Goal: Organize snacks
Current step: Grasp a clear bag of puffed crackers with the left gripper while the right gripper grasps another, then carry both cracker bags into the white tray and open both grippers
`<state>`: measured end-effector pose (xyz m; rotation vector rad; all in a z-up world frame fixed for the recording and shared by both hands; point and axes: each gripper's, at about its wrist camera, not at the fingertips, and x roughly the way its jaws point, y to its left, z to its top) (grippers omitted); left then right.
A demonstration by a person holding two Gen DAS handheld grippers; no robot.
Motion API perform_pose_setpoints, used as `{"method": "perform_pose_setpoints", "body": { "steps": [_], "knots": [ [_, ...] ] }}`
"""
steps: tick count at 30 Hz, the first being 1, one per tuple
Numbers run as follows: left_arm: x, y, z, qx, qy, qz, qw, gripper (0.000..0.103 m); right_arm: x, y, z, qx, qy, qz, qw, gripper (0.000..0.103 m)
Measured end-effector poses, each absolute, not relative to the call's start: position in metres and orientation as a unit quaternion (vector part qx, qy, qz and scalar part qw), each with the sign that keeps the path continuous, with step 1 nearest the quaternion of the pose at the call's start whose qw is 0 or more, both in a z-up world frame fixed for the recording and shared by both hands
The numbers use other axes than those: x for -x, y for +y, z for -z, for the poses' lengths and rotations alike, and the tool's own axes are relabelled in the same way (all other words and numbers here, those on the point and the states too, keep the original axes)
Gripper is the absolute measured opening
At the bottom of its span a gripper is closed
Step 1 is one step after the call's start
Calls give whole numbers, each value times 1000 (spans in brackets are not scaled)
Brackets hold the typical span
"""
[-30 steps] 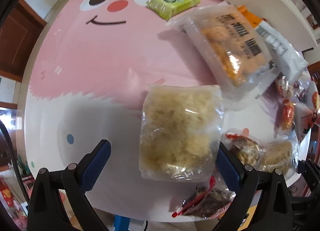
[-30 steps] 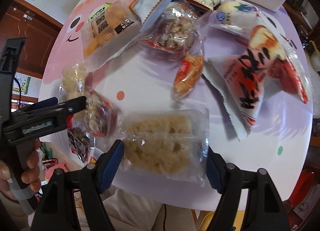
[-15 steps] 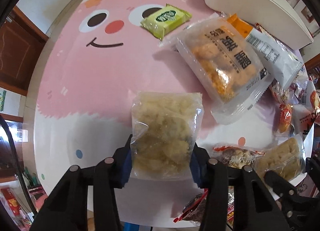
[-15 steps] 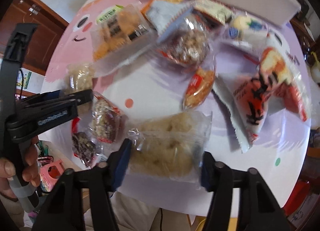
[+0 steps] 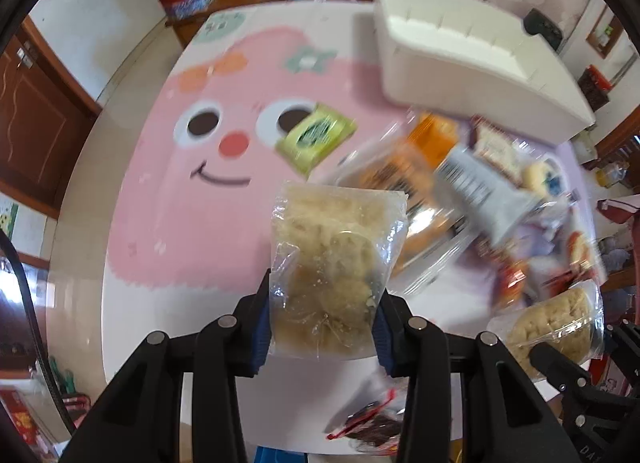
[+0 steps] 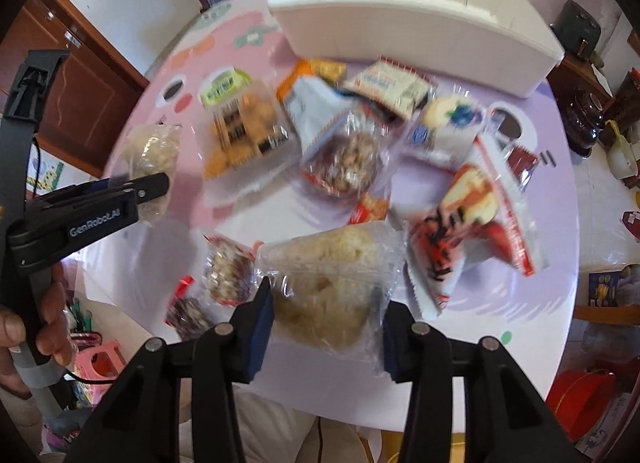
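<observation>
While each gripper clamps rice-cracker pack (image 5: 334, 263) (image 6: 332, 287), white bin's (image 6: 400, 19) contents seemingly hidden.

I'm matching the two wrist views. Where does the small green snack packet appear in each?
Left wrist: the green packet lies centre, on the cartoon face's eye.
Right wrist: the packet is upper left, partly under a clear pack.
Shared landmark: the white bin behind it.
</observation>
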<state>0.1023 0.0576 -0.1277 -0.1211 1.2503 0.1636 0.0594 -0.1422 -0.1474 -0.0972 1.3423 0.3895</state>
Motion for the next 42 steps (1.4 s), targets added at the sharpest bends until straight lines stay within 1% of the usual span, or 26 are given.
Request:
{"method": "perform_pose_setpoints", "body": {
  "steps": [3,11,21,28,34,40,41,42],
  "knots": [
    [-108,48,102,53,567,-57,820,40,-64,-146,126,39,600,-181,778,45],
    [-143,21,58,41,532,-22,845,40,-95,-148,72,20,543,-179,820,45],
    [-225,-1,29,39,506,14,861,41,-190,-165,20,1,467,-108,877,46],
    [-279,-6,31,34,499,20,866,41,-254,-176,20,-25,459,-59,886,46],
    [-318,-9,47,24,505,18,863,41,-294,-180,46,-40,477,-30,877,47],
    [-344,-13,67,7,516,10,856,41,-315,-178,70,-39,503,-17,863,48],
    [-346,-13,69,5,517,9,856,44,-316,-178,73,-41,505,-15,862,49],
    [-347,-13,71,6,518,9,856,55,-319,-179,75,-43,508,-13,860,49]
  ]
}}
